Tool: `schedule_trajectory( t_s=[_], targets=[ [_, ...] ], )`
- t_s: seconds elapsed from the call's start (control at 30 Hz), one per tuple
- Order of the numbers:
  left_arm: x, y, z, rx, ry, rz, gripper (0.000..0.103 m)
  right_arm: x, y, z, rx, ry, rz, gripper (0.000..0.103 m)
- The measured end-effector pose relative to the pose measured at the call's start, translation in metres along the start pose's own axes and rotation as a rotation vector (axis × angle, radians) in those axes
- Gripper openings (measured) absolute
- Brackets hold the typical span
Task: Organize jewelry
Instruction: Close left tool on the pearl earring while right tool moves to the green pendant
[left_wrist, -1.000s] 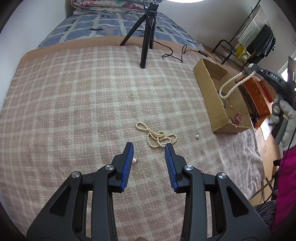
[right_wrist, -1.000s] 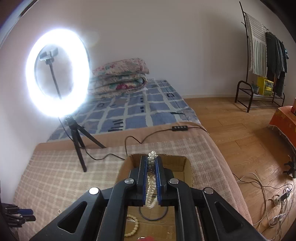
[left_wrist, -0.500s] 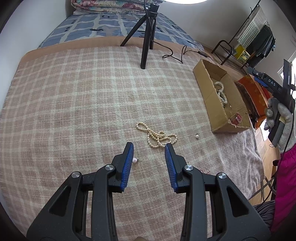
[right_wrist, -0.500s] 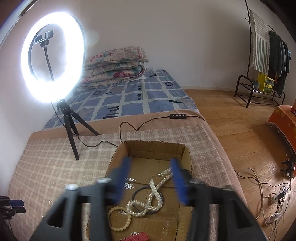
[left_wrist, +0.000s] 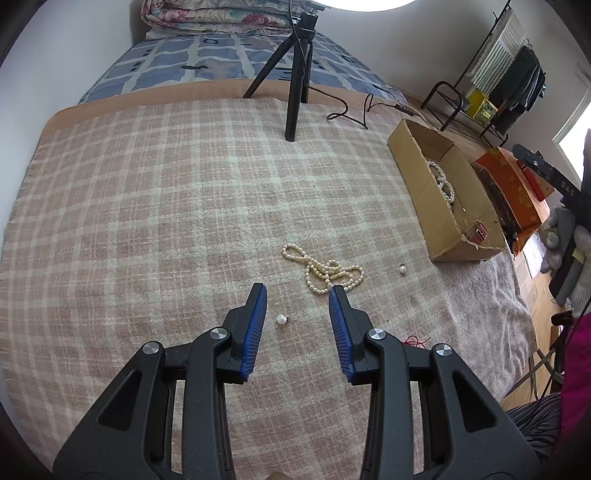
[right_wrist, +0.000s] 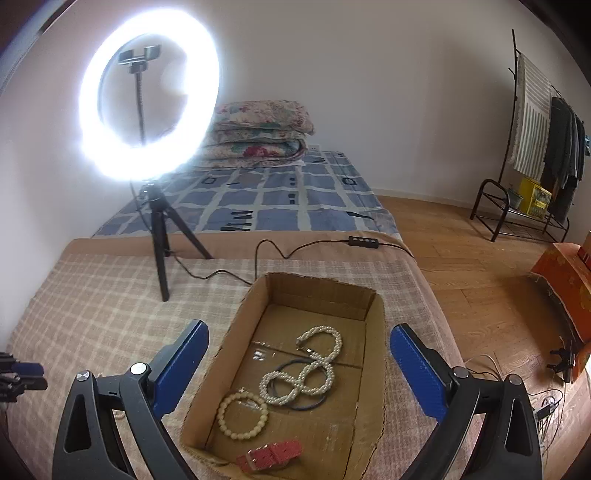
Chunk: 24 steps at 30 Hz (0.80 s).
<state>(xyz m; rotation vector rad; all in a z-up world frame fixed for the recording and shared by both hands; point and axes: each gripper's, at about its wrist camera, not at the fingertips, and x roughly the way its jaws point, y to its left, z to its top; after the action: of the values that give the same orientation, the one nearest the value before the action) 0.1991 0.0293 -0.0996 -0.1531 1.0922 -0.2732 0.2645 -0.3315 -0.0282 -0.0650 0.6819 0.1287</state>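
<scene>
A cream pearl necklace (left_wrist: 321, 271) lies tangled on the plaid blanket (left_wrist: 166, 221), just ahead of my left gripper (left_wrist: 297, 288). That gripper hovers open with nothing in it. A single pearl piece (left_wrist: 282, 319) rests on the blanket beneath its fingers, and another (left_wrist: 402, 269) lies nearer the cardboard box (left_wrist: 424, 192). My right gripper (right_wrist: 300, 326) hangs over the box (right_wrist: 373, 306); its jaws are opening and nothing is between them. In the box lie a white pearl necklace (right_wrist: 306, 373), a cream bead bracelet (right_wrist: 242, 415), a dark ring (right_wrist: 295, 404) and a red strap (right_wrist: 269, 458).
A ring light on a black tripod (right_wrist: 162, 236) stands on the blanket behind the box, its cable (right_wrist: 273, 247) trailing past the box's far side. An orange box (left_wrist: 513, 188) sits off the bed's right edge. A gloved hand (left_wrist: 561, 229) shows at the right.
My right gripper opened and let go of the white pearl necklace, which now lies in the box; the gripper drew back a little. The left gripper has not moved.
</scene>
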Motion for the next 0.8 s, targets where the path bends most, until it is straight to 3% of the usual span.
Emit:
schedule_trajectory(
  t_s=[0.3, 0.57, 0.8],
  targets=[
    [0.008, 0.010, -0.008, -0.027, 0.048, -0.026, 0.035, -0.048, 0.038, -0.041, -0.091, -0.067, 0.167, 0.100],
    [0.028, 0.001, -0.025, 0.012, 0.109, -0.014, 0.035, -0.064, 0.085, -0.097, -0.254, 0.028, 0.347, 0.092],
    [0.042, -0.004, -0.041, 0.053, 0.133, 0.021, 0.035, -0.051, 0.119, -0.138, -0.416, 0.161, 0.517, 0.078]
  ],
)
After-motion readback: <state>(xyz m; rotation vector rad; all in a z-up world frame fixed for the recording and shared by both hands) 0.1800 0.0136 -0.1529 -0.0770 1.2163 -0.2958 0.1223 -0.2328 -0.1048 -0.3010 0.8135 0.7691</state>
